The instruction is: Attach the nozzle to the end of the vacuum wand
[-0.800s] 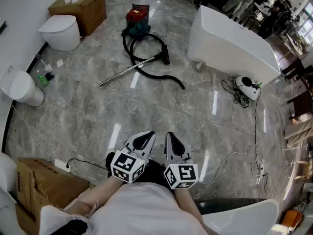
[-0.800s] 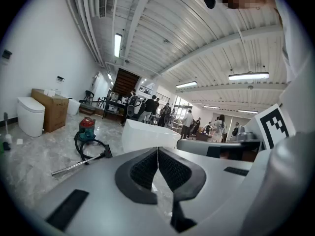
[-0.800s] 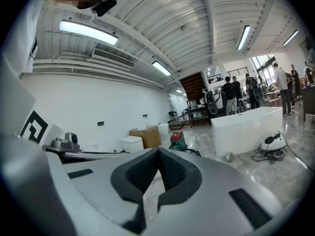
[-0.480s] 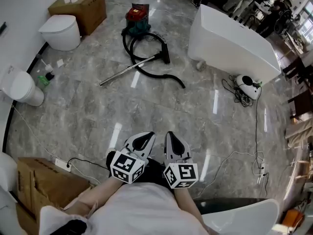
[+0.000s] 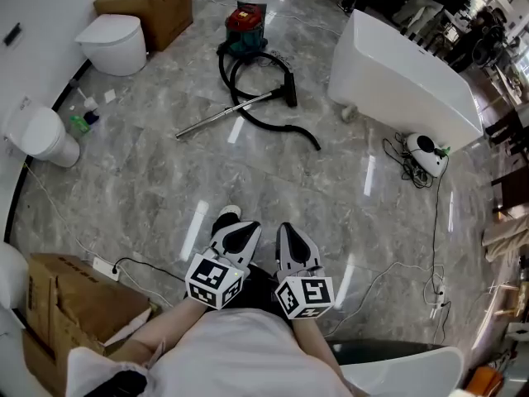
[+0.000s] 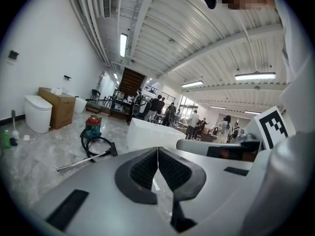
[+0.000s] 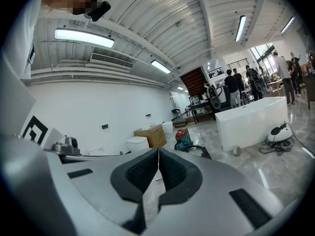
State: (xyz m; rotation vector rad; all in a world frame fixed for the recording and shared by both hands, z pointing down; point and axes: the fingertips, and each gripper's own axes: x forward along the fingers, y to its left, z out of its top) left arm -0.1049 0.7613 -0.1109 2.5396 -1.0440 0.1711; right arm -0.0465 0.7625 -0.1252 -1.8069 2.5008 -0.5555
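Head view is showing a shoe now stepping out, so the walk is heading toward the vacuum wand lying on the floor in the upper middle, while the left tool and right tool are staying pressed together, holding nothing.

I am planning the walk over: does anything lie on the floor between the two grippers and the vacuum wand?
Nothing visible does. Only open floor lies between the left gripper, the right gripper and the vacuum wand.
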